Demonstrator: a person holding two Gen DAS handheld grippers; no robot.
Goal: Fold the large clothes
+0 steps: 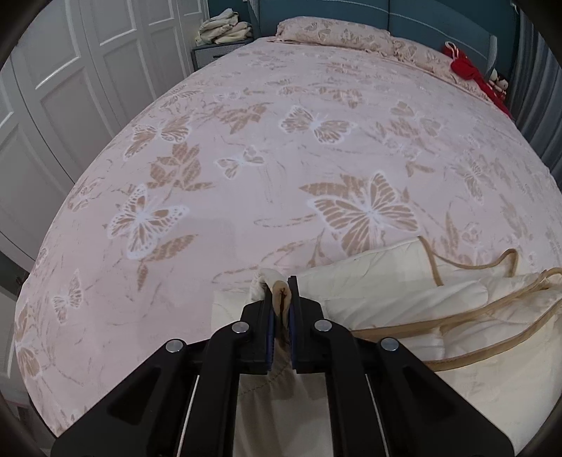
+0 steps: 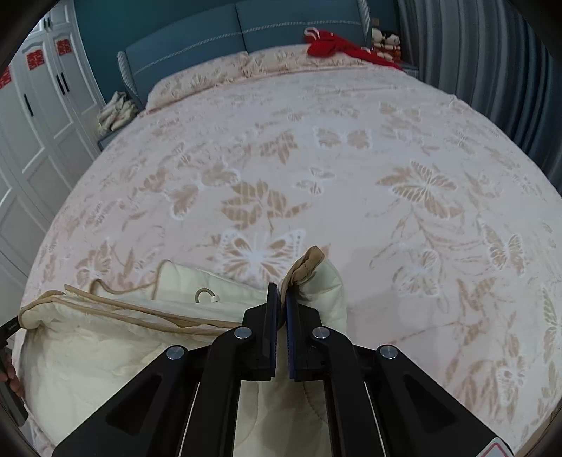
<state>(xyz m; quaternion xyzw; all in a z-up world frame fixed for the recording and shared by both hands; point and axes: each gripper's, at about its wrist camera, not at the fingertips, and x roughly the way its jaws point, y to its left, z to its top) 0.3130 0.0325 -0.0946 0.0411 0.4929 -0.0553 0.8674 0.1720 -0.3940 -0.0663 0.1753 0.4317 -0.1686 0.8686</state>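
Observation:
A cream quilted garment with tan piping [image 1: 404, 316] lies bunched at the near edge of the bed. My left gripper [image 1: 281, 284] is shut on a tan-edged corner of it, which pokes up between the fingers. The garment also shows in the right wrist view [image 2: 105, 344], with a small hanging loop on it. My right gripper [image 2: 282, 290] is shut on another tan-trimmed corner, which sticks up above the fingertips. The left gripper's edge shows at the far left of the right wrist view [image 2: 10, 330].
The bed [image 1: 246, 158] has a pink cover with a butterfly print and stretches far ahead. Pillows [image 1: 333, 35] and a red item [image 1: 463, 66] lie at the headboard. White wardrobe doors [image 1: 52, 105] stand left. A nightstand holds folded cloth [image 1: 224, 31]. Grey curtains [image 2: 491, 52] hang right.

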